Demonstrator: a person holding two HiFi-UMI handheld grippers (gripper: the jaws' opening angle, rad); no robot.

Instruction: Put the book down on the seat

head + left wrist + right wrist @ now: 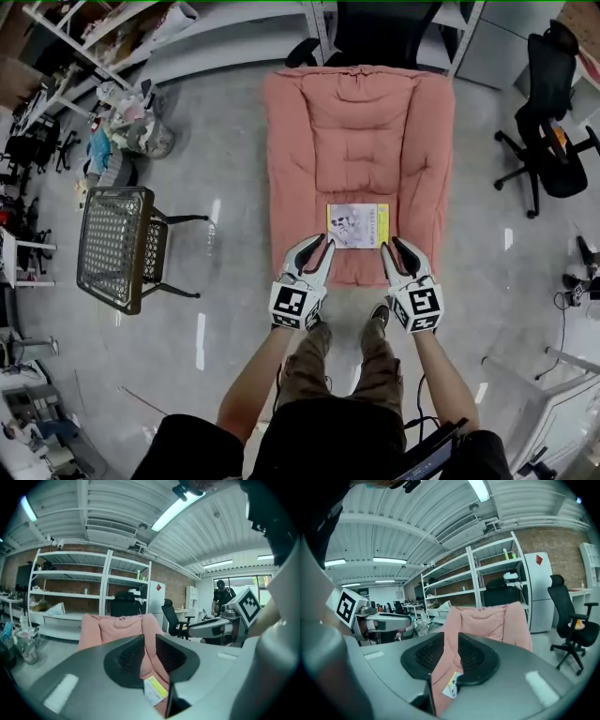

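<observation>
the pink seat (356, 131) is standing on the floor at twelve o'clock, the book (357, 225) is lying flat on its six o'clock end, and the left claw (319, 246) just beside the book's seven o'clock corner and the right claw (394, 246) just beside its five o'clock corner are each hovering narrowly parted, gripping nothing.

The head camera looks steeply down over the person's legs onto the whole pink cushioned seat (361, 141). Both gripper cameras sit low and close at its front edge. They face along it toward the backrest and the metal shelving (107, 583) behind. All three views share the seat and the yellow-and-white book (357, 225).
</observation>
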